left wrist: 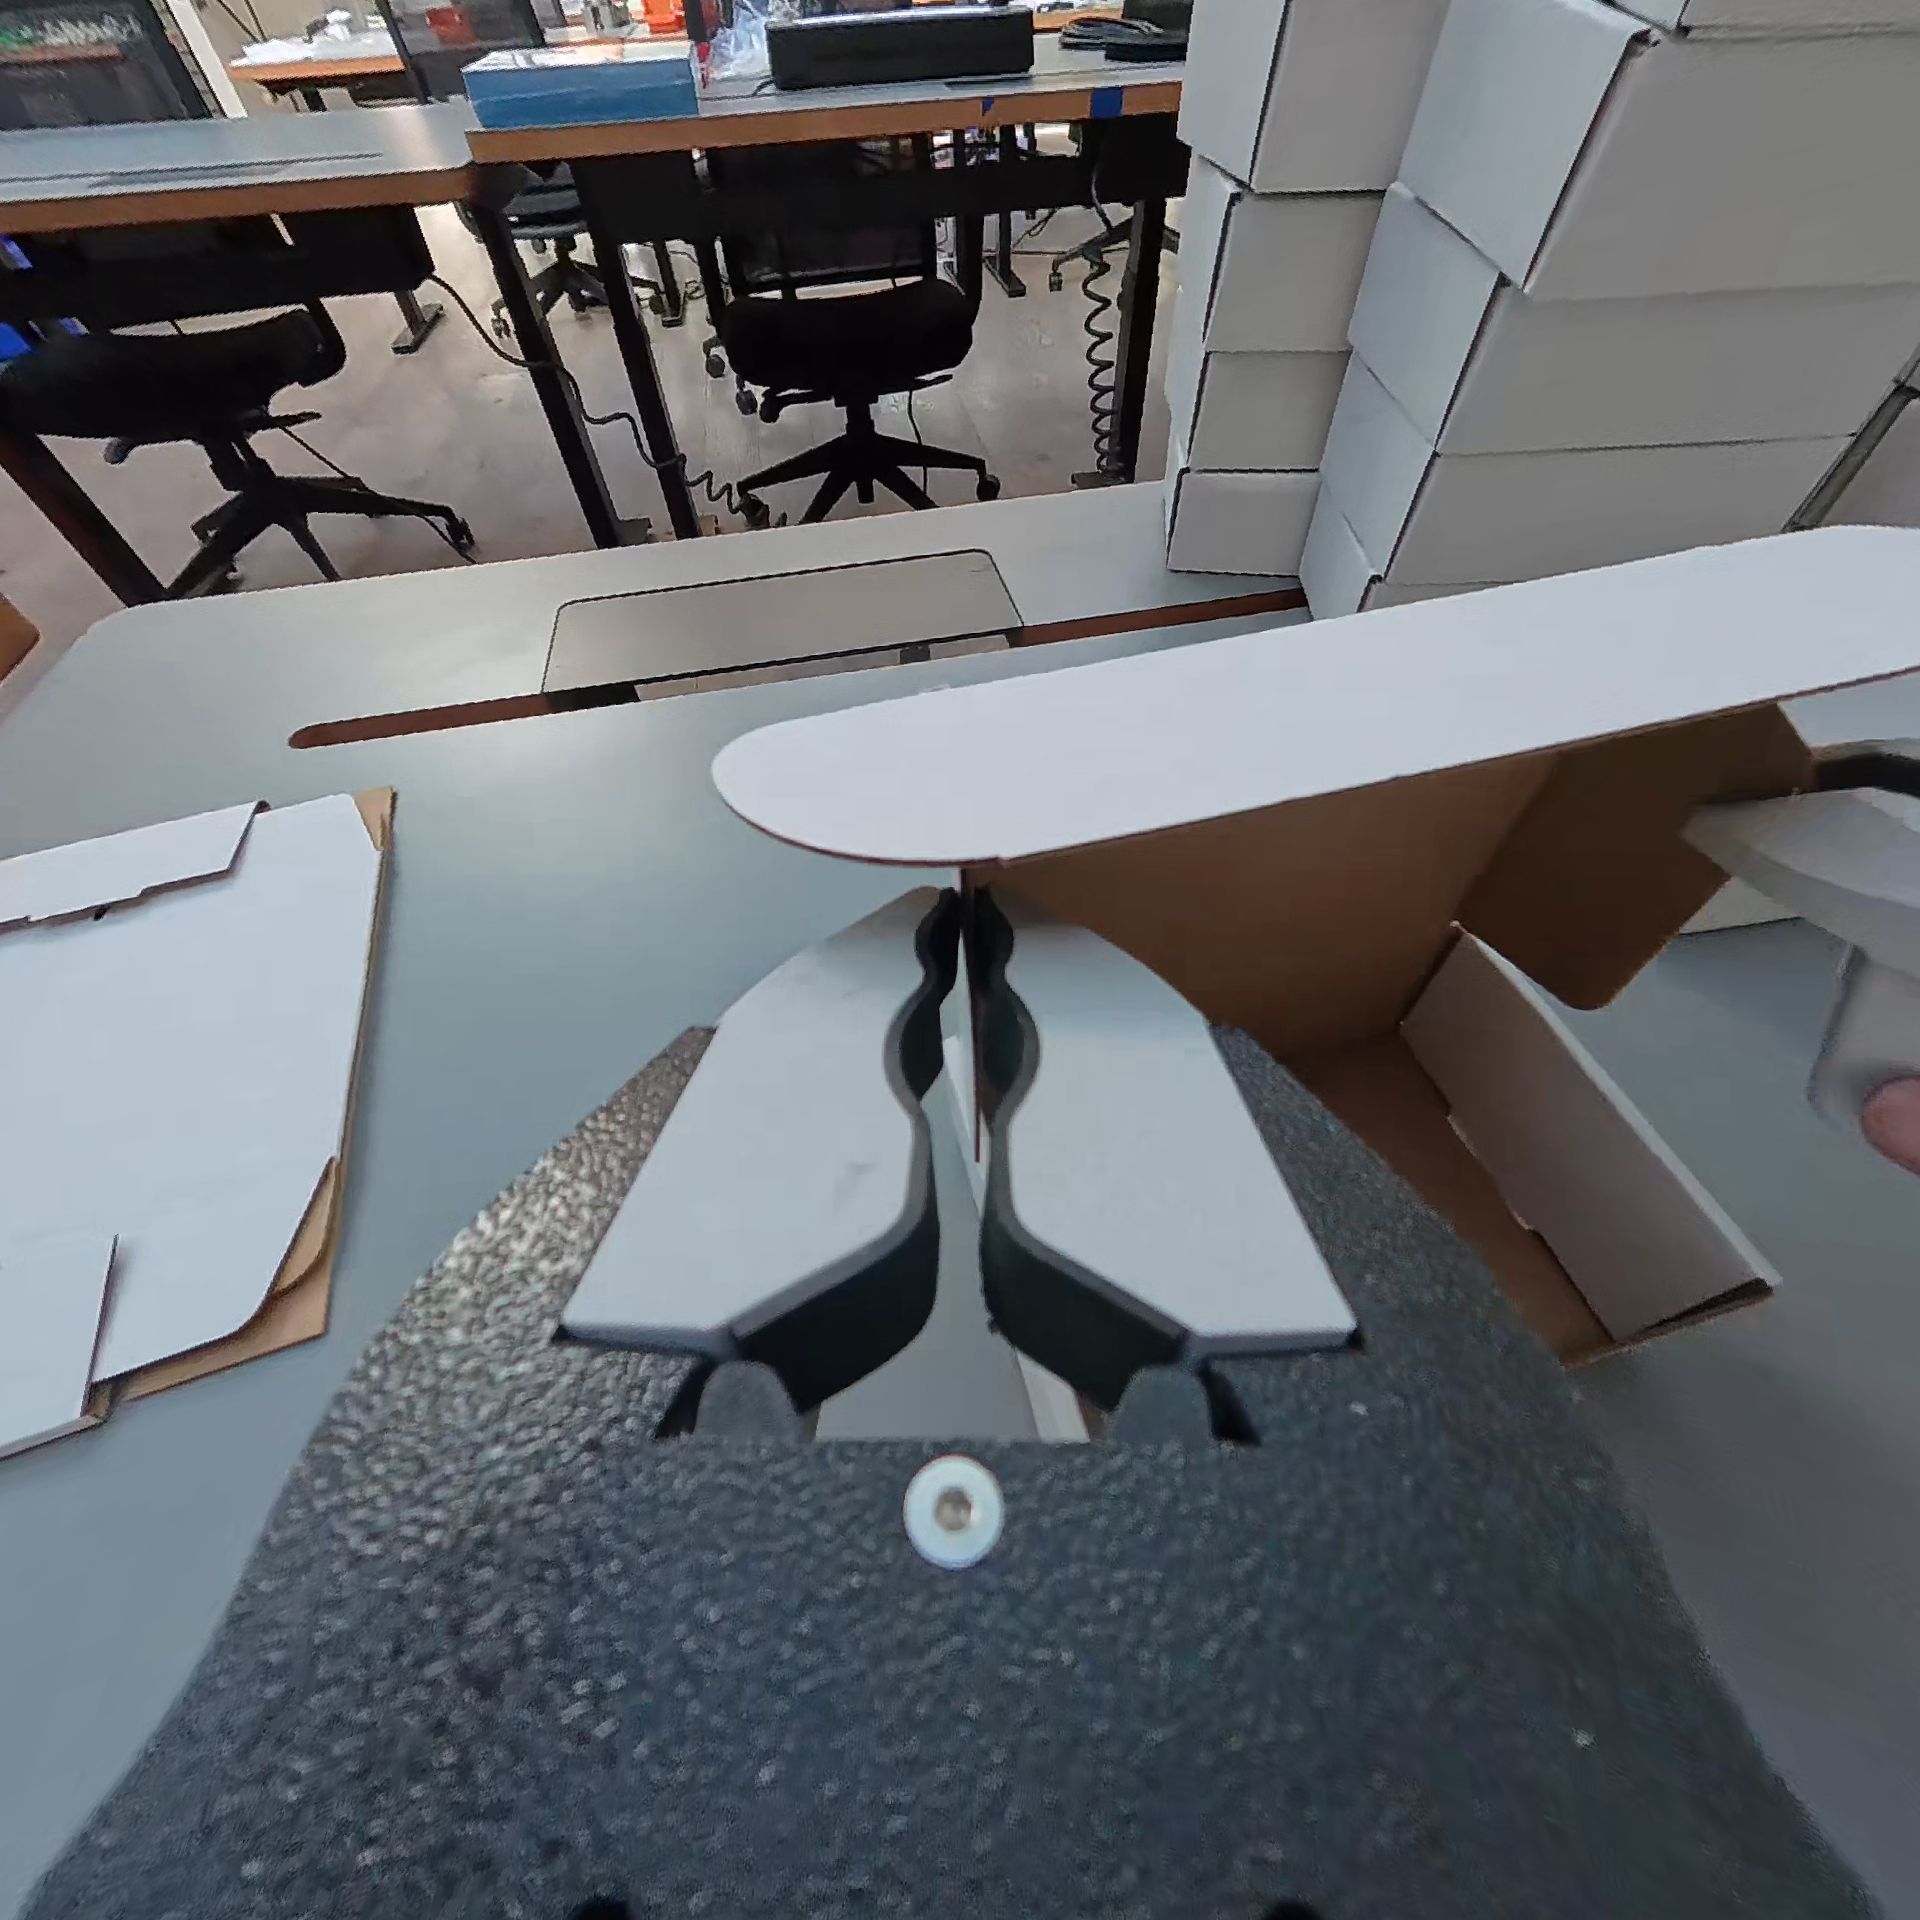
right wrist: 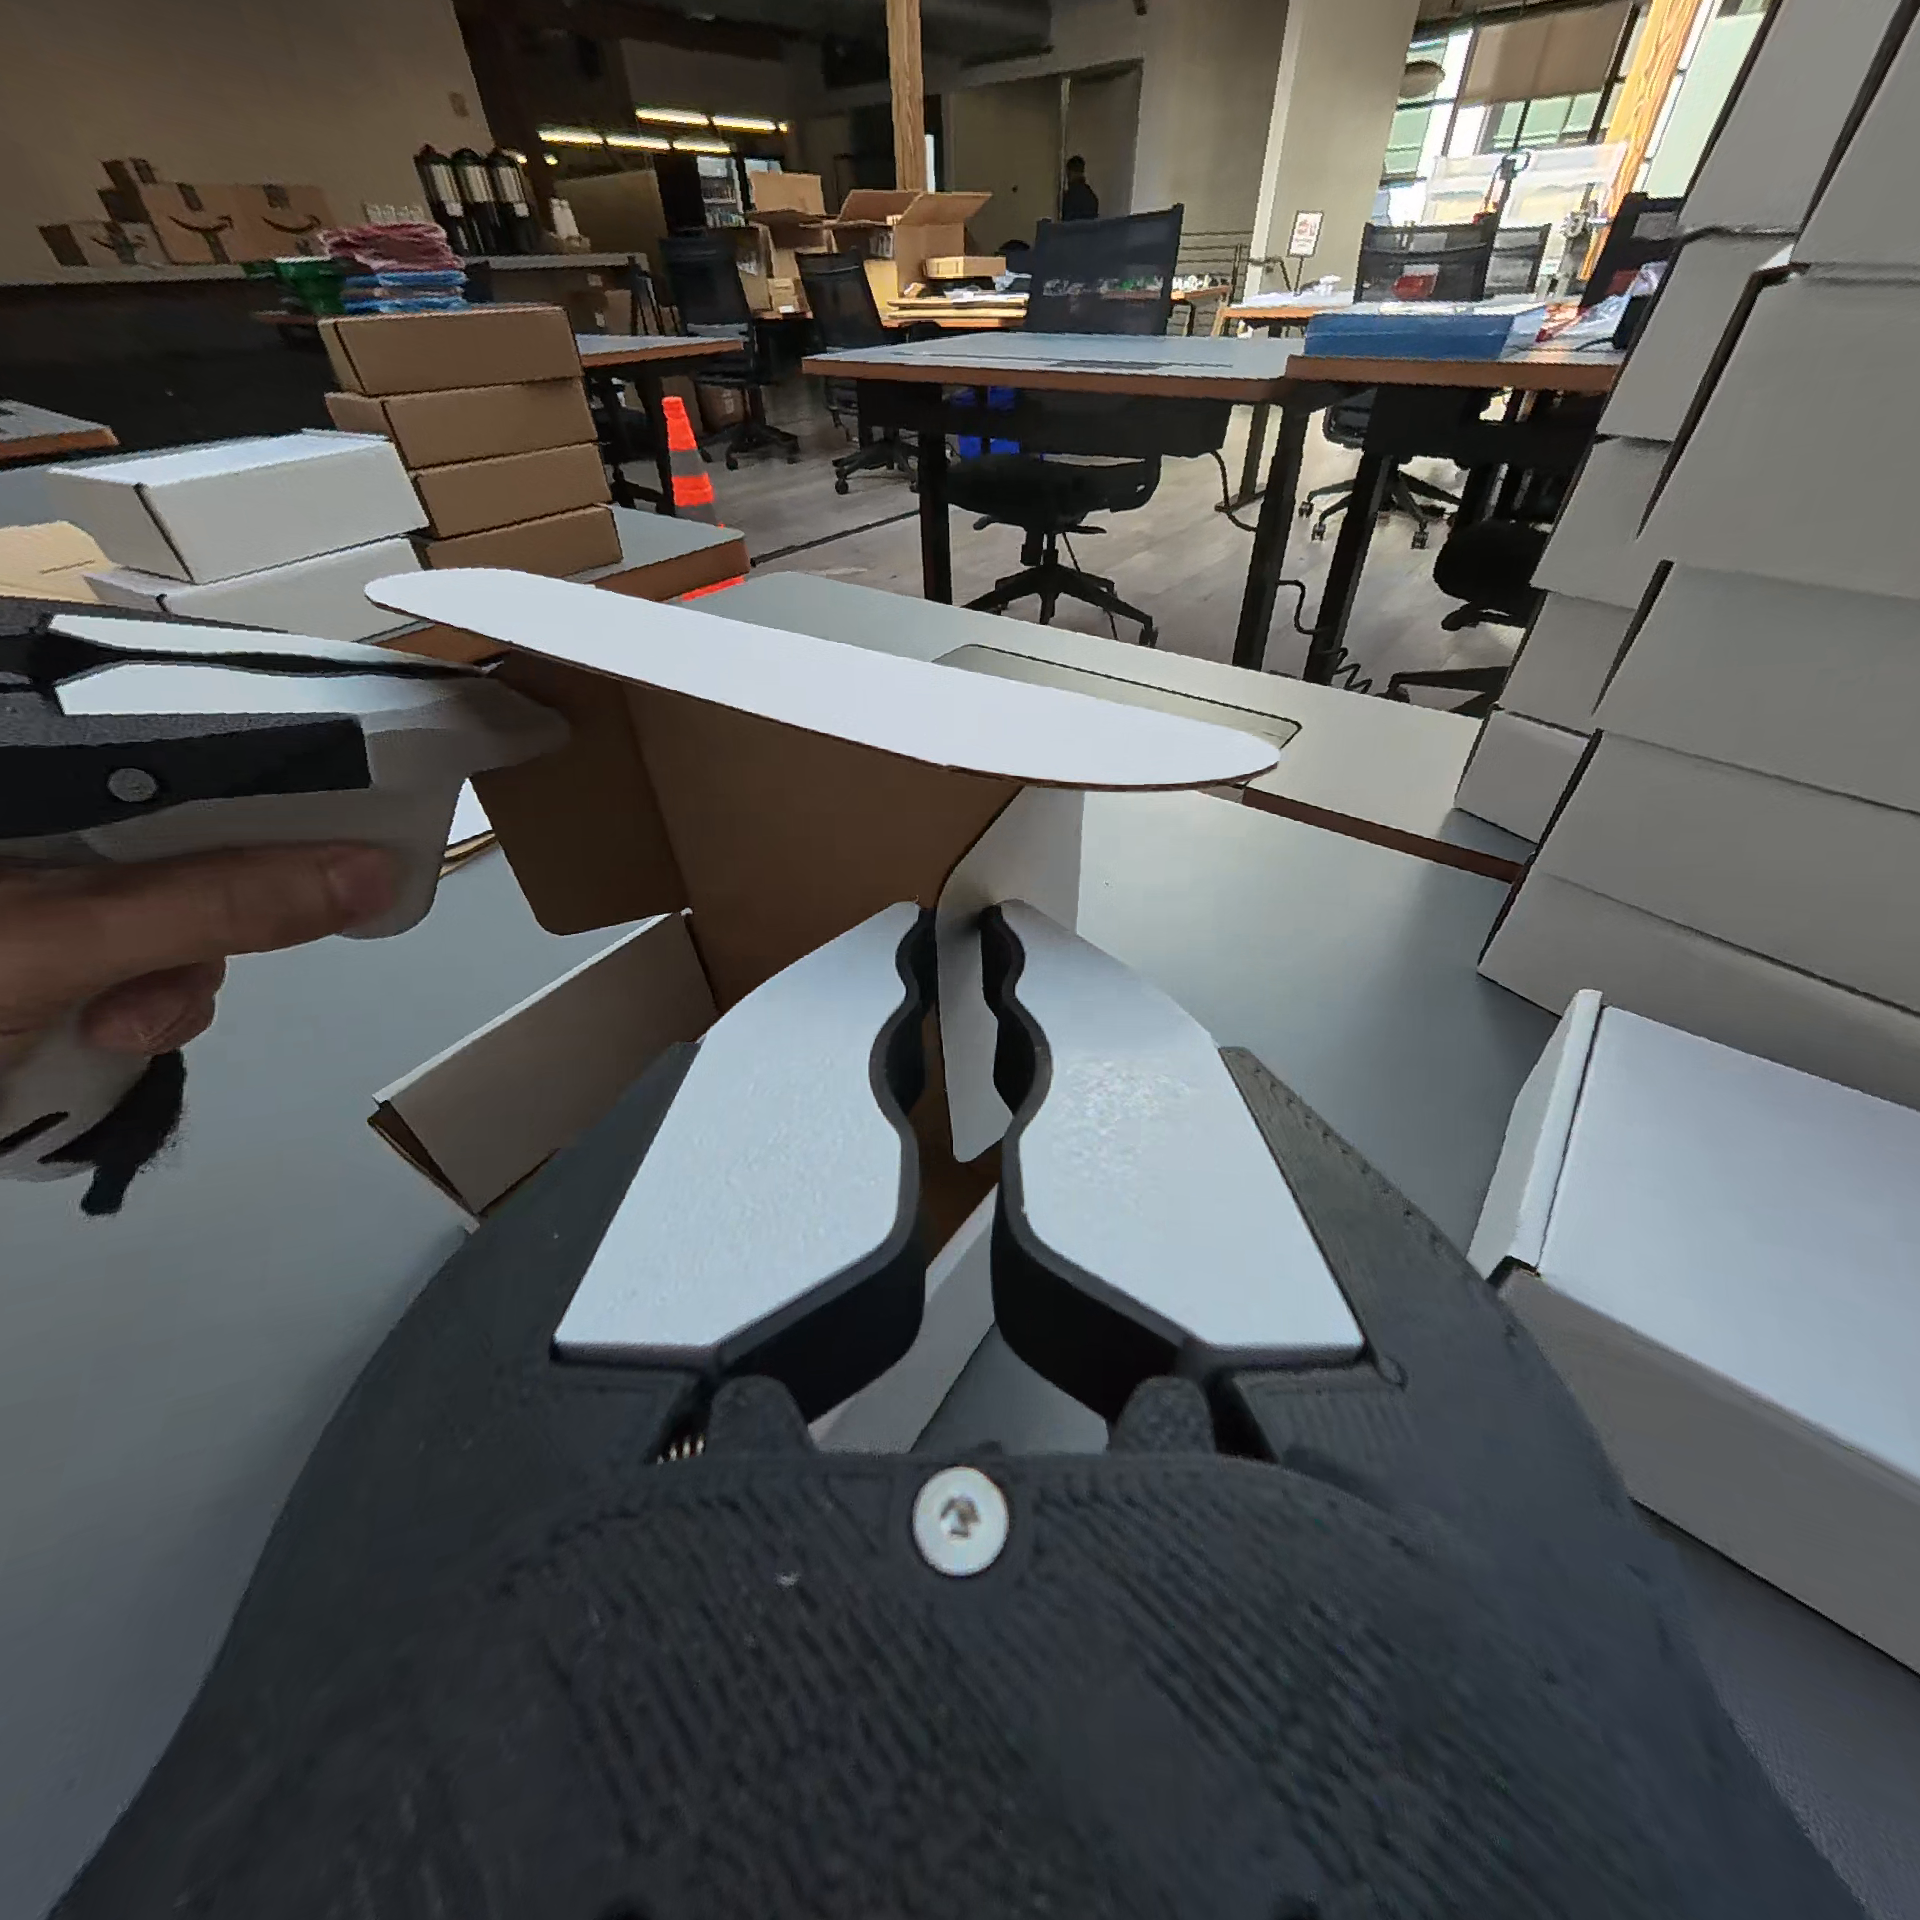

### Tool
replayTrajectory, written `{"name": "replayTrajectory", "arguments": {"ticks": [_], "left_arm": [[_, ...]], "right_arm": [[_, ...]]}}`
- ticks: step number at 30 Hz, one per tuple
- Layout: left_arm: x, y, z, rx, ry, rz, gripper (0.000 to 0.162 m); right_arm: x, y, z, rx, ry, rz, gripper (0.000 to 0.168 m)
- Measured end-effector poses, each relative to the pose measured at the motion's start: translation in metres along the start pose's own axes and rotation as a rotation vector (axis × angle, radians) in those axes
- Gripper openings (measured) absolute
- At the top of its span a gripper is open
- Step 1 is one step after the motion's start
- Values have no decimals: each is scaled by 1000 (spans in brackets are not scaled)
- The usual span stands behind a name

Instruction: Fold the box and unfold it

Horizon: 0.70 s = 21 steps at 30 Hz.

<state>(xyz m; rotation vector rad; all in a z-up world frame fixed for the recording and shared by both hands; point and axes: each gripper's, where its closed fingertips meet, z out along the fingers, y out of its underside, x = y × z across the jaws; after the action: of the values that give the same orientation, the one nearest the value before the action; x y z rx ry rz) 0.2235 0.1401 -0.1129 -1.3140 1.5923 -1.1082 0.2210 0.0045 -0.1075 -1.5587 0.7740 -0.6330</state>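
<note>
A half-formed cardboard box, white outside and brown inside, stands on the grey table. Its lid panel [left wrist: 1299, 727] rises upright with a rounded white flap bent over at the top. My left gripper [left wrist: 964, 920] is shut on the left side flap's thin edge. My right gripper [right wrist: 958, 925] is shut on the right side flap [right wrist: 971, 1049] of the same box. A folded side wall [left wrist: 1579, 1143] lies low at the box's right. In the right wrist view the lid flap [right wrist: 831, 675] shows ahead, with the left gripper [right wrist: 499, 686] and a hand at far left.
Flat unfolded box blanks [left wrist: 177, 1049] lie on the table at left. Tall stacks of folded white boxes [left wrist: 1621, 312] stand at the back right. A folded white box [right wrist: 1745, 1226] sits close to my right gripper. Brown boxes [right wrist: 468, 436], desks and office chairs are beyond.
</note>
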Motion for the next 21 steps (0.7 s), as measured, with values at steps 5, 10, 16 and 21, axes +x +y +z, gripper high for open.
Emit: {"name": "replayTrajectory", "arguments": {"ticks": [5, 10, 16, 21], "left_arm": [[0, 2, -3, 44, -93, -4, 2], [5, 7, -8, 87, -87, -149, 2], [9, 13, -17, 114, -27, -288, 4], [12, 16, -27, 164, -3, -360, 4]], "right_arm": [[0, 3, 4, 45, 77, -1, 8], [-4, 9, -3, 75, 81, 18, 8], [-10, 16, -9, 86, 84, 9, 8], [-14, 20, -16, 86, 91, 3, 7]]}}
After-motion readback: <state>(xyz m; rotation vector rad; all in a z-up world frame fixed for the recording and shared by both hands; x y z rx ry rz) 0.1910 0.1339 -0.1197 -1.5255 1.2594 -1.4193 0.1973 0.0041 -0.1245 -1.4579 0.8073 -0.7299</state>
